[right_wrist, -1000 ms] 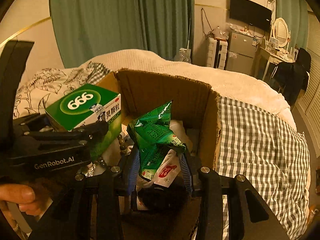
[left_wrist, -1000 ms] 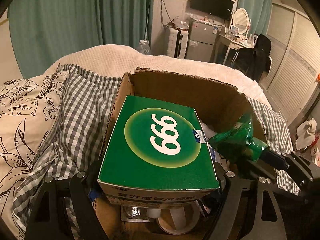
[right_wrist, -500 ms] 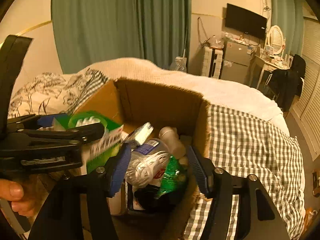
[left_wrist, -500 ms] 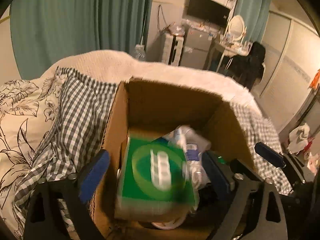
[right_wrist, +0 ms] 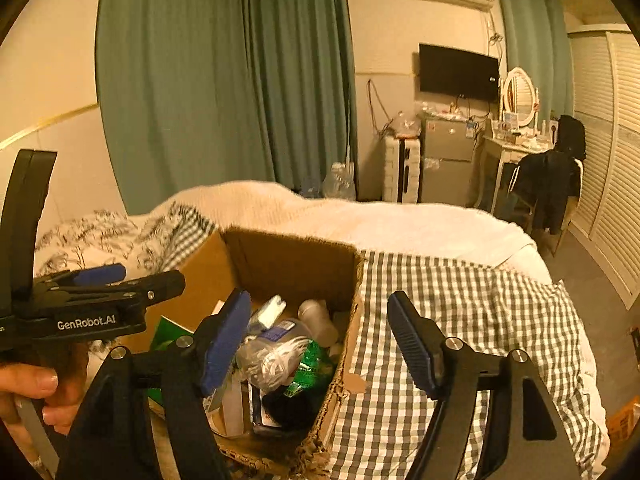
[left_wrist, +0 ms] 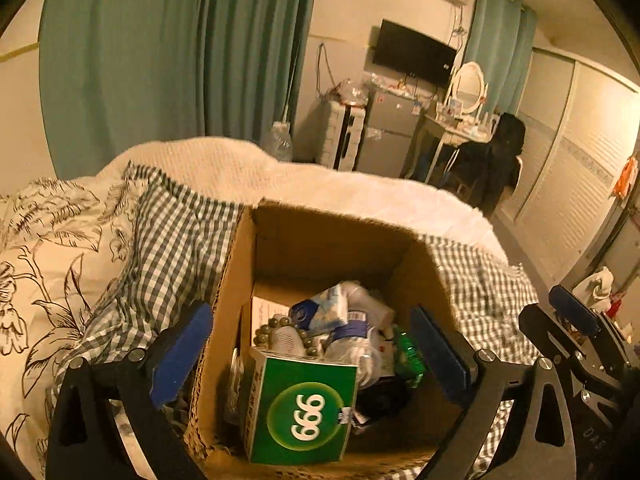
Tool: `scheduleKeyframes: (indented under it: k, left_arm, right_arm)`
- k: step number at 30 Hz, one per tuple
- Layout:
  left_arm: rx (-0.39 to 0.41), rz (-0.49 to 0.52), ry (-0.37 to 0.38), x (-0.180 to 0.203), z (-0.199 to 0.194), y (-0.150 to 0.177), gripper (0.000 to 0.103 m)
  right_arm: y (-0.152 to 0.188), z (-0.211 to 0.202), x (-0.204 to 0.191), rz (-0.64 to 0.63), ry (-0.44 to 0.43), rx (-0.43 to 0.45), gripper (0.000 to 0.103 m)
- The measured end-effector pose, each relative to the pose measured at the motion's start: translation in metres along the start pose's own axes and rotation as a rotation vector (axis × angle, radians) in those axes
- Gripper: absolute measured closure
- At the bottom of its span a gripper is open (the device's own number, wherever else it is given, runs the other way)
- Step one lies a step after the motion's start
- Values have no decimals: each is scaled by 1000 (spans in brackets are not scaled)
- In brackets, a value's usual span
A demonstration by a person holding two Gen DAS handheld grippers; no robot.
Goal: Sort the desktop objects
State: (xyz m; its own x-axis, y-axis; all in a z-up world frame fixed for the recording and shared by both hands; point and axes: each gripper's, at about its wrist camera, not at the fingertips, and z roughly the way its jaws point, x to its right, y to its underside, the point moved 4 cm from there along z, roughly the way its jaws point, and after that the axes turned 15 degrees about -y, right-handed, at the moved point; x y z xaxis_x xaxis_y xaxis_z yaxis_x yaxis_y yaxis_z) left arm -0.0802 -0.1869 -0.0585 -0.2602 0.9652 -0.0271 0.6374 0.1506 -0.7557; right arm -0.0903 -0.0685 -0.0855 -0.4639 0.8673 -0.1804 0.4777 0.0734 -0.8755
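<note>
The cardboard box [left_wrist: 328,248] serves as landmark throughout; read from its left side to its right.

Left of and above the box's left wall: your left gripper [left_wrist: 312,346]. Its jaws have just been opening and now stand wide, straddling the box mouth, with nothing between the pads. The green carton marked 999 [left_wrist: 302,410] lies inside the box, against its near wall, free of both pads.

Inside the box, beyond the carton: one string of grey-green beads [left_wrist: 280,326], one blue-and-white tissue pack [left_wrist: 324,312], clear plastic bottles whose number cannot be told, and, toward the right wall, one green foil packet [left_wrist: 408,354].

Above the box's right wall: your right gripper [right_wrist: 316,338]. Its jaws have likewise just been opening; one pad hangs over the box contents and the other over the checked cloth [right_wrist: 460,320] outside the wall, and they hold nothing. The foil packet lies in the box below the left-hand pad.

Step in hand, as judged: both drops look complete, so clear the box. Lift each gripper straight up before swinging sideways, so that no pad catches the ragged cardboard rim or drags the carton back out. Keep the jaws apart as you go to the next object.

Count: two grippers, one box, one carton, one foil packet.
</note>
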Motion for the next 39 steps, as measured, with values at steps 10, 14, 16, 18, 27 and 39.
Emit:
scheduleKeyframes:
  k: [10, 14, 16, 18, 27, 39]
  left_arm:
    - [104, -21, -4, 9, -50, -7, 0]
    - [143, -14, 18, 20, -72, -6, 0]
    - [174, -14, 13, 25, -84, -7, 0]
    - [205, -19, 9, 30, -94, -7, 0]
    - [271, -43, 0, 53, -120, -4, 0]
    - [297, -2, -20, 108, -120, 14, 0]
  right_arm:
    - [-14, -54, -8, -58, 25, 112, 26]
    - [-20, -76, -4, -67, 47, 152, 21]
    - [-22, -86, -2, -67, 57, 168, 20]
    - [-23, -97, 1, -67, 71, 183, 18]
    - [-24, -138, 25, -30, 124, 243, 14]
    - [-9, -166, 70, 12, 195, 256, 13]
